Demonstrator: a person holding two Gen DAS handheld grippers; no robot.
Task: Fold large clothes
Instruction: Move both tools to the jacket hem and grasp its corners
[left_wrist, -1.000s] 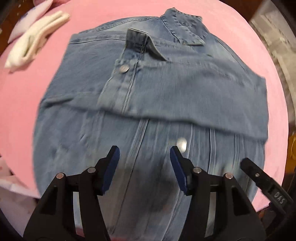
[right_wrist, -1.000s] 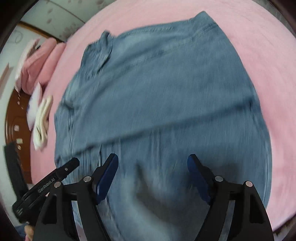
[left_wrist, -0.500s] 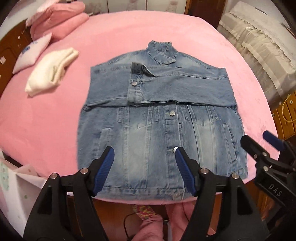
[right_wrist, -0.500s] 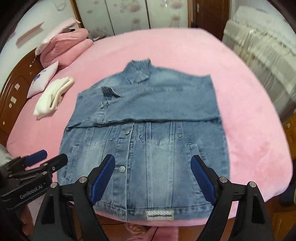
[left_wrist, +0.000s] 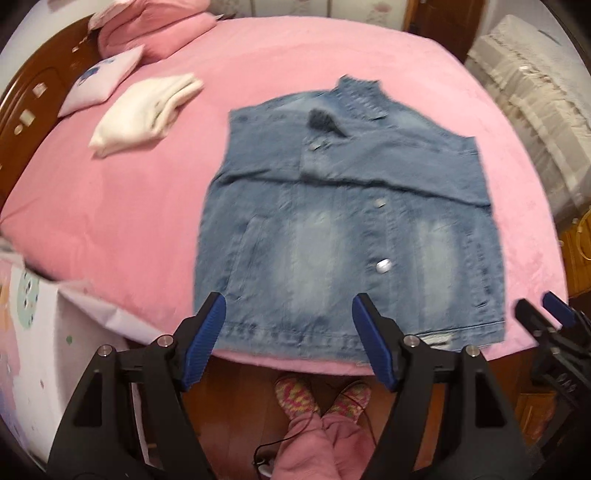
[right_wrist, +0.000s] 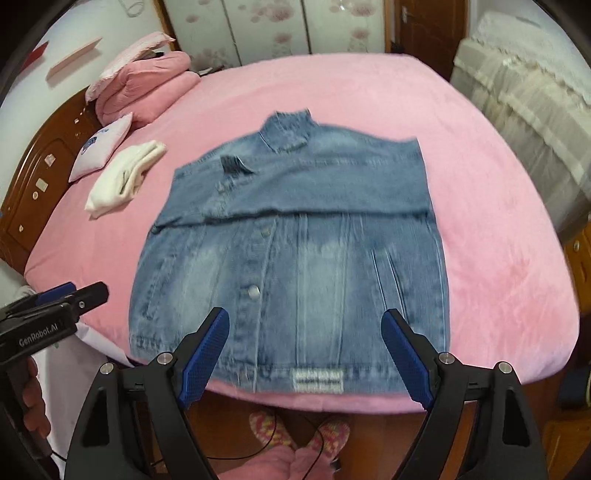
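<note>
A blue denim jacket (left_wrist: 351, 240) (right_wrist: 295, 240) lies flat, front up, on the pink bed (left_wrist: 129, 203) (right_wrist: 480, 221). Its sleeves are folded across the chest, the collar points away and the hem runs along the near bed edge. My left gripper (left_wrist: 288, 301) hovers above the hem's left half, its jaws opening with nothing between them. Above the hem's middle, my right gripper (right_wrist: 304, 314) stands open and empty. Each gripper also shows at the edge of the other's view: the right gripper (left_wrist: 554, 310) and the left gripper (right_wrist: 70, 295).
A folded cream garment (left_wrist: 147, 110) (right_wrist: 125, 177) lies left of the jacket, with a small white pillow (right_wrist: 101, 151) and pink bedding (right_wrist: 147, 85) beyond. A wooden headboard (right_wrist: 33, 177) runs along the left. A person's feet in patterned socks (left_wrist: 317, 398) stand below the bed edge.
Both grippers have pulled back and risen from close over the denim to beyond the bed's near edge. The whole jacket has come into view. Both pairs of jaws stand wider.
</note>
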